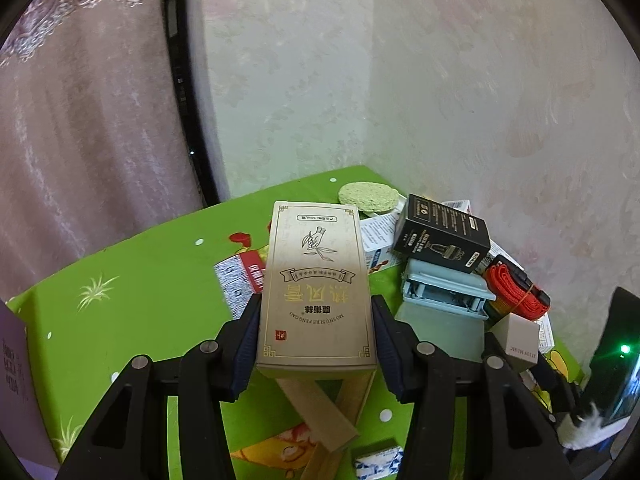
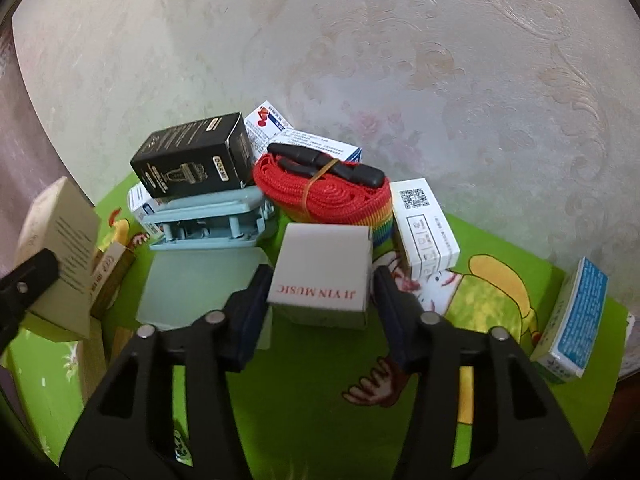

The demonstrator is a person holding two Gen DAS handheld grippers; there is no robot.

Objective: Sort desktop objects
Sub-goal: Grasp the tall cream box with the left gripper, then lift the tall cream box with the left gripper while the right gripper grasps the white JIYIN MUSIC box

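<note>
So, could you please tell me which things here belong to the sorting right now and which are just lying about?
In hand:
- tall beige cardboard box, left gripper
- small white "JI YIN MUSIC" box, right gripper

Lying about:
- black carton
- red woven strap
- pale blue plastic case

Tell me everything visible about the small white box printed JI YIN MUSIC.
The white box is a small, squarish carton, seemingly matte card, with red JI YIN MUSIC lettering on the side facing the right wrist camera, upside down from there. It looks closed and undamaged. It sits between the fingers of the right claw, slightly tilted; whether the pads press it is unclear. Behind it lie the red strap and pale blue case, on the green tablecloth.
</note>
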